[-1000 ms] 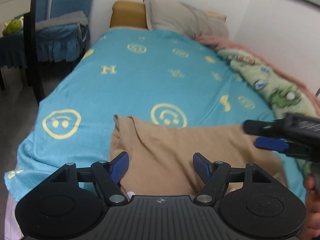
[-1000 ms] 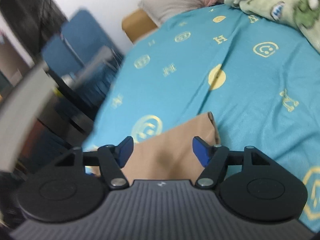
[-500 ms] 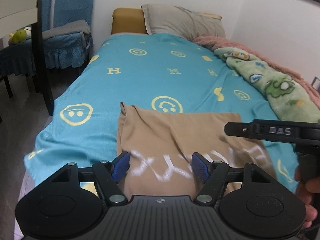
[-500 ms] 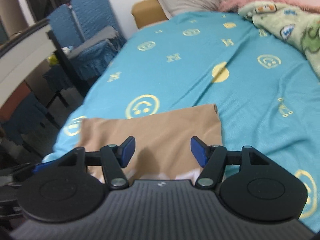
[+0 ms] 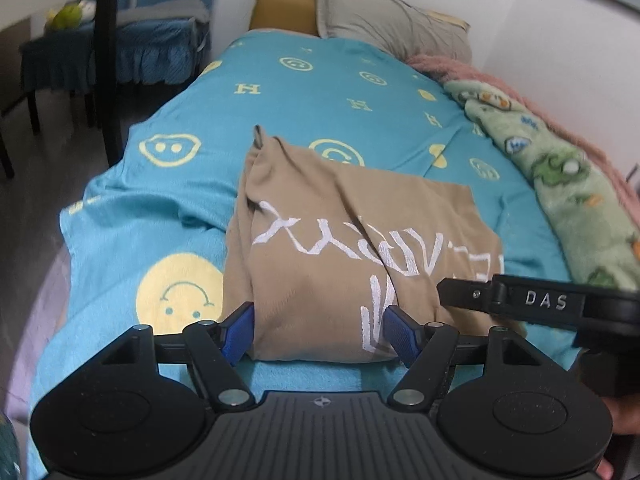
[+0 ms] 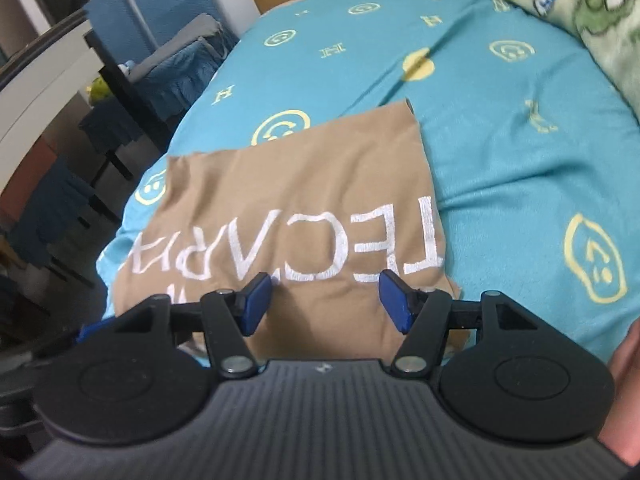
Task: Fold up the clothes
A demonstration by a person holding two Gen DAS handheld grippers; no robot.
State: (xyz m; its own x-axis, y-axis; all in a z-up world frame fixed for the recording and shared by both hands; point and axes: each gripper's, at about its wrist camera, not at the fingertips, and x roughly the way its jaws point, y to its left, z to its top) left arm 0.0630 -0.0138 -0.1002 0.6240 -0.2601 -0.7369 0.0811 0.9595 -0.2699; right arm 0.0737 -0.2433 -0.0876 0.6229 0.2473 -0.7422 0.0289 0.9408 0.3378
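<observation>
1. Left gripper [image 5: 320,330] fills the bottom of the left wrist view. Its blue fingers [image 5: 239,332] are spread wide and hold nothing; the near edge of the shirt lies between them.
2. Right gripper [image 6: 324,302] sits at the bottom of the right wrist view, its blue fingers [image 6: 394,300] also spread apart and empty, hovering over the near part of the shirt. In the left wrist view it enters from the lower right as a black bar marked "DAS".
3. A bit of a hand [image 6: 624,392] shows at the lower right edge of the right wrist view.
4. Shirt [image 5: 352,232]: tan, with white lettering, lying on the bed in the centre of both views. Its left side is bunched into folds; its right side lies flatter.
5. Bed [image 5: 320,92]: covered in a turquoise sheet with yellow smiley faces and letters, stretching up the frame.
6. Blanket [image 5: 560,168]: green, with cartoon prints, along the right edge of the bed.
7. Pillow [image 5: 392,24]: grey, at the top centre, at the head of the bed.
8. Chair [image 5: 160,40]: blue-covered, at the upper left, beside the bed.
</observation>
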